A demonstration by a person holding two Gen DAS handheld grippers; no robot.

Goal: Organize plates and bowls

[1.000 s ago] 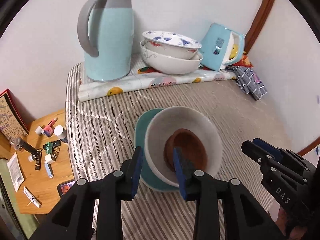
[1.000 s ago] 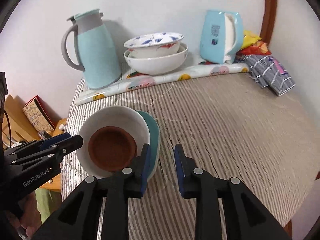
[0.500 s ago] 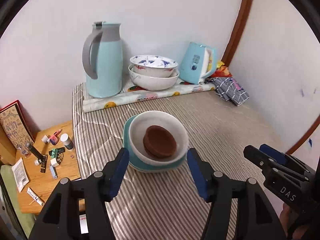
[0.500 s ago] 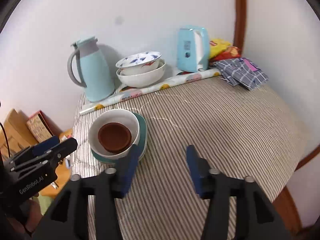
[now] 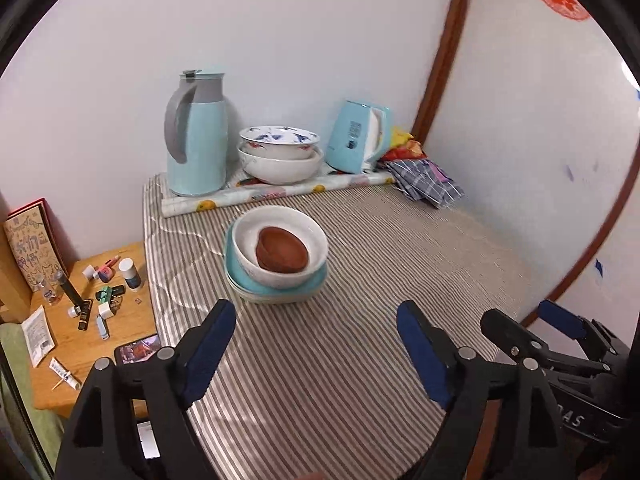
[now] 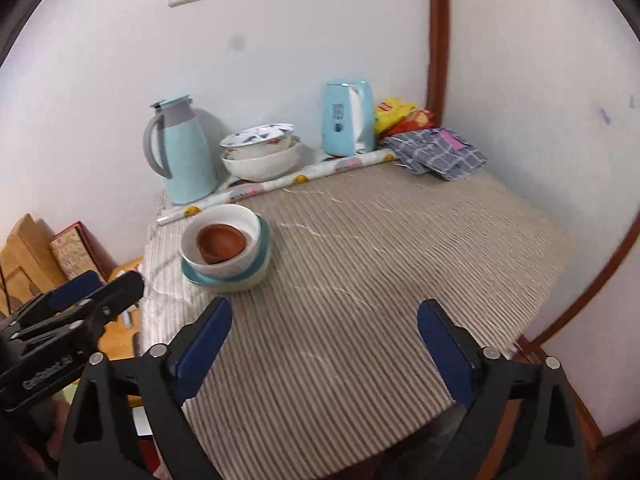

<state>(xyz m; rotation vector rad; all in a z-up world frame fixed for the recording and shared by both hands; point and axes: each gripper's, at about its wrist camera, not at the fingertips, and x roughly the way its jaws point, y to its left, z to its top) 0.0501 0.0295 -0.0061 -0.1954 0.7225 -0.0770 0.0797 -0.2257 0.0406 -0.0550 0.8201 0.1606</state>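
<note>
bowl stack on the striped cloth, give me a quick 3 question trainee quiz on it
1. True or false: the brown bowl sits inside the white bowl.
2. What lies directly under the white bowl? A) teal plate B) checked cloth C) nothing
3. Fill in: neither the left gripper nor the right gripper holds ____.

Key: 1 true; 2 A; 3 anything, both have their fingers opening with only striped cloth between them.

Striped tabletop [image 6: 380, 248] lies open; bowl stack [image 5: 278, 256] blocks left.
</note>
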